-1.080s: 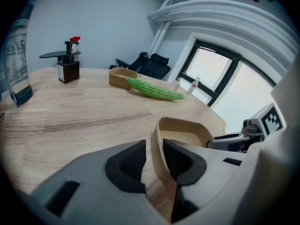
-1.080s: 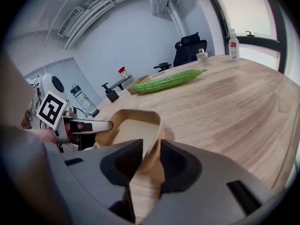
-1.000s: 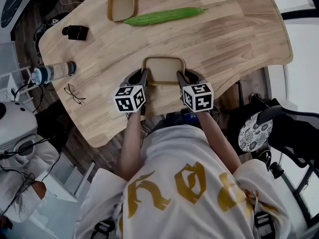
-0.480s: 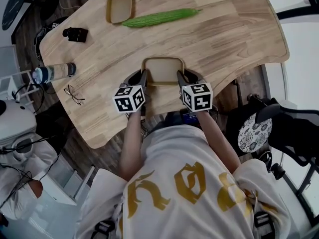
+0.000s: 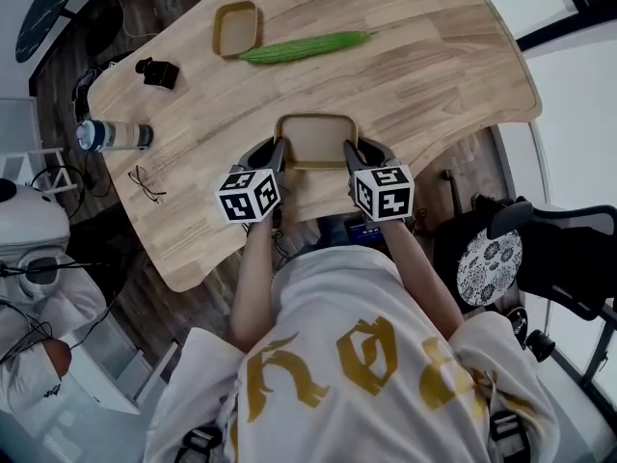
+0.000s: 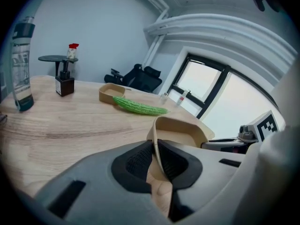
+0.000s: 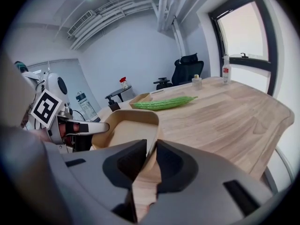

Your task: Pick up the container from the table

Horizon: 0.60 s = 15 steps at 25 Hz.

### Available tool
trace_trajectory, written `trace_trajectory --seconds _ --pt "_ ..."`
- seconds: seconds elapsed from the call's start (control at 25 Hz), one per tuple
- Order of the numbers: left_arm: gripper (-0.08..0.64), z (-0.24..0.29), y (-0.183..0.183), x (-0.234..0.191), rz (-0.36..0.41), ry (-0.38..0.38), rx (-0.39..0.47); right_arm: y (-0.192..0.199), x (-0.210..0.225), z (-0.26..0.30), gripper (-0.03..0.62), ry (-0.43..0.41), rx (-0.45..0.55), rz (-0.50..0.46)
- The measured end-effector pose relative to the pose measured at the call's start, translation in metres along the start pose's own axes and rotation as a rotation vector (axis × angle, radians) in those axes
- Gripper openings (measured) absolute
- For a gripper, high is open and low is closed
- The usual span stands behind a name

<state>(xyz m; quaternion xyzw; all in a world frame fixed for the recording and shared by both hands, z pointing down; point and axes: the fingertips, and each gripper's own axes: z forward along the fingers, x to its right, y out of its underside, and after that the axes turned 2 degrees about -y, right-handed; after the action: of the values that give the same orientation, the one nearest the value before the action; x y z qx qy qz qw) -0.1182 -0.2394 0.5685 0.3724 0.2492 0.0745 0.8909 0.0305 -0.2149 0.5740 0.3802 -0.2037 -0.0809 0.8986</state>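
A tan rectangular container (image 5: 316, 135) hangs just above the near edge of the wooden table (image 5: 434, 85), held between both grippers. My left gripper (image 5: 280, 150) is shut on its left wall, and the thin wall (image 6: 159, 139) stands pinched between the dark pads. My right gripper (image 5: 349, 150) is shut on the right wall, and the rim (image 7: 152, 142) runs between its pads. Both pairs of jaws have just been closing onto those walls. The container (image 7: 126, 125) is empty inside.
A green bitter gourd (image 5: 304, 46) and a second tan container (image 5: 236, 27) lie at the far side. On the left are a bottle on its side (image 5: 114, 135), glasses (image 5: 145, 183) and a small black object (image 5: 159, 70). An office chair (image 5: 559, 249) stands at the right.
Both grippers have risen a little with the container pinched between them. The head view has shifted, so the table now shows slightly smaller and turned.
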Motion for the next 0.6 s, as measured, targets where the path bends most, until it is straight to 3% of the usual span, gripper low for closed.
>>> trace_trajectory --seconds 0.6 --pt "0.038 -0.061 -0.013 0.032 0.03 0.023 0.119 -0.013 -0.027 -0.054 0.058 0.011 0.104 -0.057"
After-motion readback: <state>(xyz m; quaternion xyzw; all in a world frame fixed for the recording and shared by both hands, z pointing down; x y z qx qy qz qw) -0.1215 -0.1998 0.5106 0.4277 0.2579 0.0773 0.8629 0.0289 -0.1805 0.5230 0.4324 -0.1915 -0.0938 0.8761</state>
